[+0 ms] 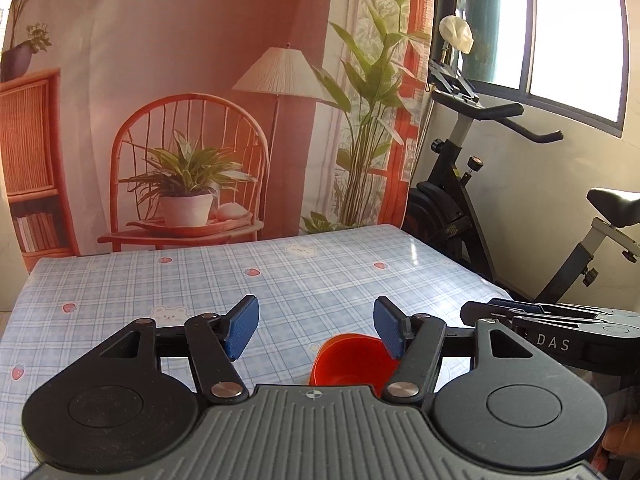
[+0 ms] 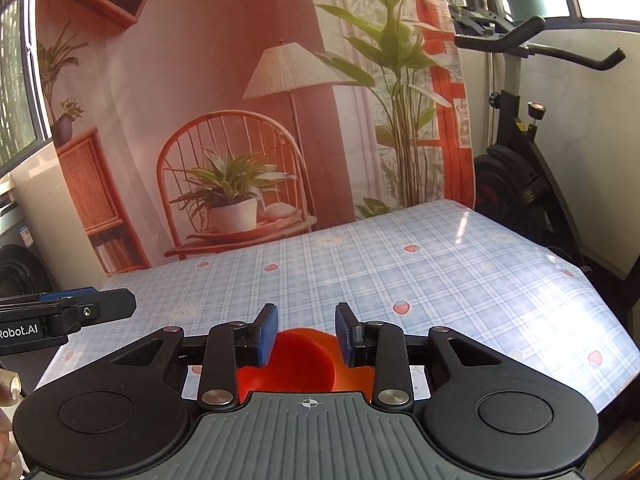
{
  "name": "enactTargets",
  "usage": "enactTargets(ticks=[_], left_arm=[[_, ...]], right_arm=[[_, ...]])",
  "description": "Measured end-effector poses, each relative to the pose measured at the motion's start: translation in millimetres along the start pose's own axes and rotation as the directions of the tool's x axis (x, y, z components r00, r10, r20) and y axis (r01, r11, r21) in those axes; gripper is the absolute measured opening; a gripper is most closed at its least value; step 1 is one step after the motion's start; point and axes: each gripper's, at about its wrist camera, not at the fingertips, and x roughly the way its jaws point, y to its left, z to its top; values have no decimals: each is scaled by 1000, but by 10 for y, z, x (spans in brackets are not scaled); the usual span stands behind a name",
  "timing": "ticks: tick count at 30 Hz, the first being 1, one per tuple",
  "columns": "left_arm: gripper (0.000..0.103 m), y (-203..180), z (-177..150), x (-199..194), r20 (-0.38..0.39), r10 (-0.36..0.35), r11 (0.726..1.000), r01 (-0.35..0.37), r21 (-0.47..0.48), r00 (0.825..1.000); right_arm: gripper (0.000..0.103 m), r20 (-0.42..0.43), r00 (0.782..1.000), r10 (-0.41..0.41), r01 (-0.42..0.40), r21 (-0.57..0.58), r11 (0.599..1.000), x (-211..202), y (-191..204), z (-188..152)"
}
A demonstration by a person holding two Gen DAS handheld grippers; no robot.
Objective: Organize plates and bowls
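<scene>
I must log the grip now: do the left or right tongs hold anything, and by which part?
Nothing is held. The left tongs and the right tongs both stand open, pads touching nothing. The orange bowls rest on the table below.

Ahead of me the table (image 1: 280, 276) wears a blue plaid cloth with strawberries and bears. Behind it hangs a printed backdrop (image 1: 192, 92): wicker chair, potted plant, floor lamp. Right of that, a black exercise bike (image 1: 464, 196) under a bright window (image 1: 576, 32).
</scene>
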Motion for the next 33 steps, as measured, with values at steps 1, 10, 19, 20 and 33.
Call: enactTargets(ticks=[1, 10, 19, 20, 33], left_arm=[[74, -27, 38, -96, 27, 18, 1000, -18, 9, 999], [94, -261, 287, -894, 199, 100, 992, -113, 53, 975], [100, -380, 498, -1481, 297, 161, 983, -182, 41, 941], [100, -378, 507, -1514, 299, 155, 984, -174, 39, 942], [100, -385, 530, -1661, 324, 182, 979, -202, 29, 928]], right_arm=[[36, 16, 1000, 3, -3, -12, 1000, -69, 18, 48], [70, 138, 989, 43, -29, -101, 994, -749, 250, 385], [102, 222, 974, 39, -15, -109, 994, -1222, 445, 630], [103, 234, 972, 37, -11, -113, 994, -1283, 470, 631], [103, 281, 959, 44, -8, -130, 992, -1517, 537, 683]])
